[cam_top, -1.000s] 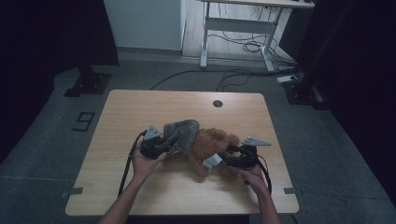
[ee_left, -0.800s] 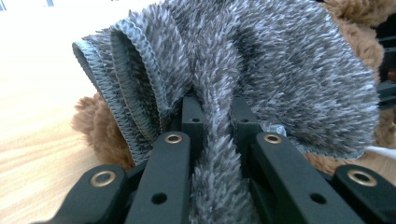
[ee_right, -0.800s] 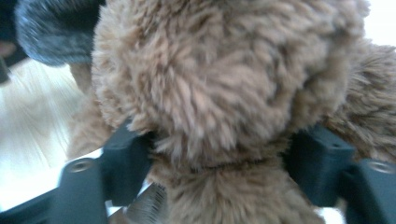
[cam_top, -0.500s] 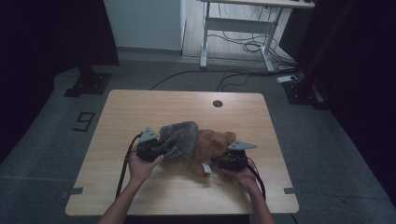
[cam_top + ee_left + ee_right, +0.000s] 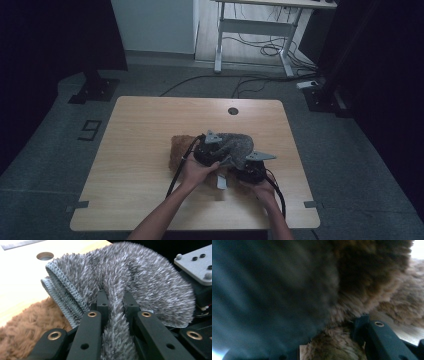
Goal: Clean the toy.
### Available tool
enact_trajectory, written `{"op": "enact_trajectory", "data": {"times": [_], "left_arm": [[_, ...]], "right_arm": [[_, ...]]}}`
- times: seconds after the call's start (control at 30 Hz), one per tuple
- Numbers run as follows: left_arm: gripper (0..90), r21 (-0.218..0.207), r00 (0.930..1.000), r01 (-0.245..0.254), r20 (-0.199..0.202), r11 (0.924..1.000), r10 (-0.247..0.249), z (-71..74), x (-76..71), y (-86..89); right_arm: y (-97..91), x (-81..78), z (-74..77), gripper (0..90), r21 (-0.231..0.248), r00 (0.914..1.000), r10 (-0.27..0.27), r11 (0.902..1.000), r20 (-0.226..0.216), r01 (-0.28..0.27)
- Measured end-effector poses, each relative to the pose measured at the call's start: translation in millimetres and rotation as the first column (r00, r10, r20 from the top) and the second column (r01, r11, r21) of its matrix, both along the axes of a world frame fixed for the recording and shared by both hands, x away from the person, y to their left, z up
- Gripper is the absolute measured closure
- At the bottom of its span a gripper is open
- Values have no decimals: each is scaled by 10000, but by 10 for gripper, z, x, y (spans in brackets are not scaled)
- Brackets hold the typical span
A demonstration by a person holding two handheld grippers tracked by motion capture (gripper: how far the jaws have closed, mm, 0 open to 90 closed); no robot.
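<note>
1. Left gripper (image 5: 113, 305): jaws clamped on a fold of the fuzzy grey knit cloth (image 5: 140, 275).
2. Right gripper (image 5: 250, 172): jaws have just been closing, brown fur between them; grip unclear.
3. Shaggy brown plush fabric (image 5: 177, 147) lies mid-table (image 5: 140, 125), under the grey cloth.

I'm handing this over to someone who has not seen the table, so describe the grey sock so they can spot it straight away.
Start at the light wooden table; near its middle, between the two hand-held grippers, lies a heap of fuzzy fabric. The grey sock is on top of it, pinched in the left gripper. Its grey shaggy pile and ribbed knitted cuff set it apart from the brown fuzzy sock under it.
</note>
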State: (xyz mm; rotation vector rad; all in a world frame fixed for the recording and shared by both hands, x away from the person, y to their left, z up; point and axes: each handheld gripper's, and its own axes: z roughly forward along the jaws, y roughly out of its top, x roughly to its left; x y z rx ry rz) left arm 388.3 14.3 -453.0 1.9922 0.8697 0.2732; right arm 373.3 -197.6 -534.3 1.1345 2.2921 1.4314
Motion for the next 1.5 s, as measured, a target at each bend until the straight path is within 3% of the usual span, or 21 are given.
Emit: {"op": "enact_trajectory", "data": {"times": [0.1,0.27,0.4,0.5,0.7,0.87,1.0,1.27,1.43,1.5], "left_arm": [[796,2,9997,-219,51,9998,219,17,5,117],[797,525,9951,-951,320,9941,935,56,2,419],[798,305,9918,-1268,187,9915,1262,65,9,690],[798,425,9891,-1429,427,9888,1411,131,-16,792],[798,704,9783,-2000,694,9773,1952,153,-34,1088],[798,731,9629,-2682,500,9606,2651,36,-31,1408],[799,663,9563,-2921,111,9541,2921,-105,-38,1572],[801,905,9442,-3166,-655,9442,3229,-464,-29,1649],[802,1293,9385,-3222,-860,9378,3343,-586,9,1689],[801,1258,9365,-3254,-939,9372,3378,-592,17,1737]], "right_arm": [[-19,4,-9,614,116,10000,40,9999,51,-40],[-16,2,-8,615,115,10000,-54,9999,57,53],[-18,4,-11,615,138,10000,-46,9999,48,45],[-20,6,-18,615,163,10000,-69,9998,47,68],[-28,2,-23,615,195,10000,-68,9998,31,67],[-26,0,-23,614,163,10000,-62,9998,65,61],[-24,0,-26,615,151,9999,-84,9999,69,83],[-25,2,-37,614,212,9999,-96,9997,50,95],[-29,5,-43,613,268,9999,-128,9996,61,126],[-30,5,-44,613,272,9999,-129,9995,65,128]]}}
